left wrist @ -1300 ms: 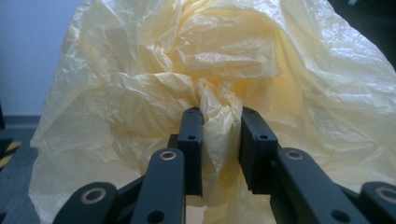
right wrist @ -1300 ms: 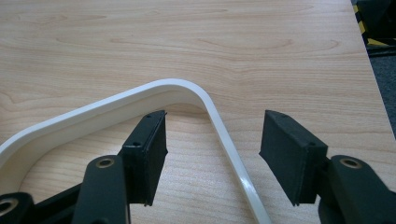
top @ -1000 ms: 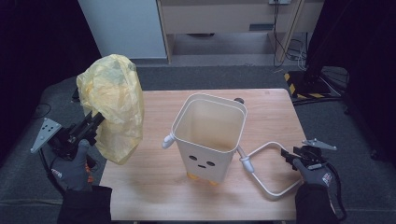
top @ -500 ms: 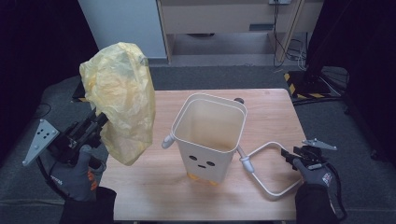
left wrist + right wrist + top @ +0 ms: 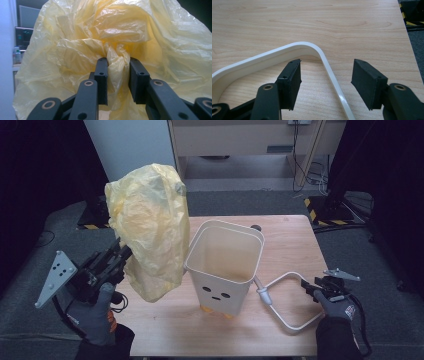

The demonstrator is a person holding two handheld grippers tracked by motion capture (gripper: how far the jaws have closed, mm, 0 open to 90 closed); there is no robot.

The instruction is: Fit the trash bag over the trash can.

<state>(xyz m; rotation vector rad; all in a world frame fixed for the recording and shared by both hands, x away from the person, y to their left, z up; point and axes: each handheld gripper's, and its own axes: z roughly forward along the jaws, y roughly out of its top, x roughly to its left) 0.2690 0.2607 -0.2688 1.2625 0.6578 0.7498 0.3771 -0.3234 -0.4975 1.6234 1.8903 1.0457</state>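
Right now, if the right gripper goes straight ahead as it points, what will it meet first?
Probably the white handle: it bends between the open jaws of the right gripper. Whether the jaws pass above it is unclear; beyond lies bare table.

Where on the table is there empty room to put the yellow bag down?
Bare wood lies along the near edge of the table, in front of the bin, and at the far right corner. It is crowded right of the bin, where the white handle lies.
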